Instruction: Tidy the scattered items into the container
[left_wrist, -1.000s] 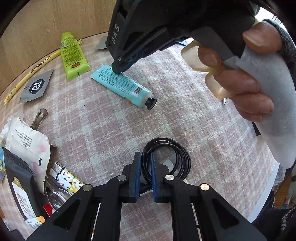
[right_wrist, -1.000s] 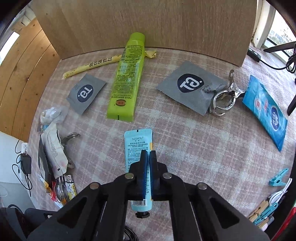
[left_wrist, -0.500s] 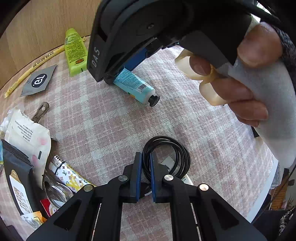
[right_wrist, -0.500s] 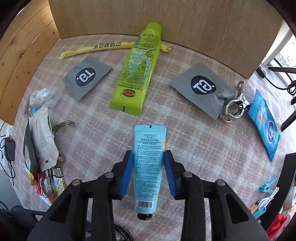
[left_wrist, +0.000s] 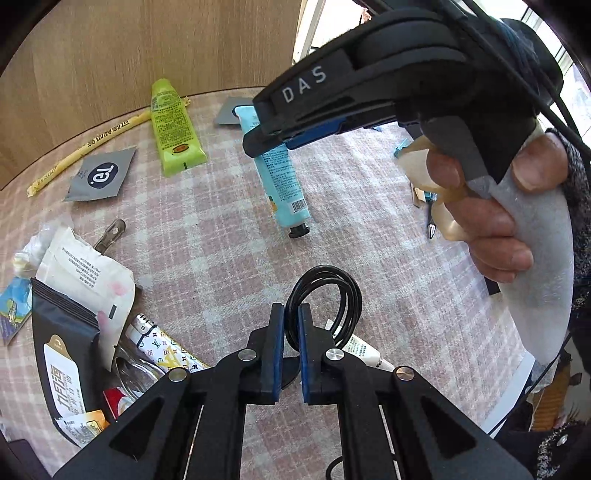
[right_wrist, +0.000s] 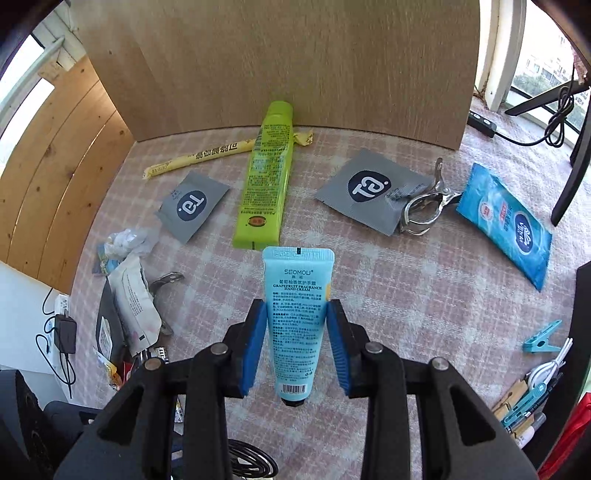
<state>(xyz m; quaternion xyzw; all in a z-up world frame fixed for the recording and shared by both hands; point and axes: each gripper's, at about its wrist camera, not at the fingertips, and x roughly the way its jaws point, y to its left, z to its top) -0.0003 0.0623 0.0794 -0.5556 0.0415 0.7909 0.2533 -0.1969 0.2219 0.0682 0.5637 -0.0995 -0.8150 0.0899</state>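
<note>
A light blue hand cream tube (right_wrist: 295, 280) sits between my right gripper's (right_wrist: 297, 306) blue pads, which press on its sides. In the left wrist view the tube (left_wrist: 284, 181) hangs cap-down from that gripper (left_wrist: 258, 144), tilted above the pink checked cloth (left_wrist: 221, 258). My left gripper (left_wrist: 291, 310) is shut on a strand of a coiled black cable (left_wrist: 321, 270), and the loop stands out beyond the pads. A small white tube (left_wrist: 364, 350) lies under the coil.
A green tube (right_wrist: 264, 184), a yellow stick pack (right_wrist: 207, 155), two grey sachets (right_wrist: 194, 206) (right_wrist: 369, 188), a metal clip (right_wrist: 421, 210) and a blue wipes pack (right_wrist: 506, 221) lie beyond. Pouches and packets (left_wrist: 74, 314) are heaped at the left. A wooden board (right_wrist: 295, 74) backs the table. Pegs (right_wrist: 541, 336) lie right.
My right gripper went from shut above the blue tube to closing around its sides, and it has lifted the tube off the cloth. My left gripper has risen with the cable.
</note>
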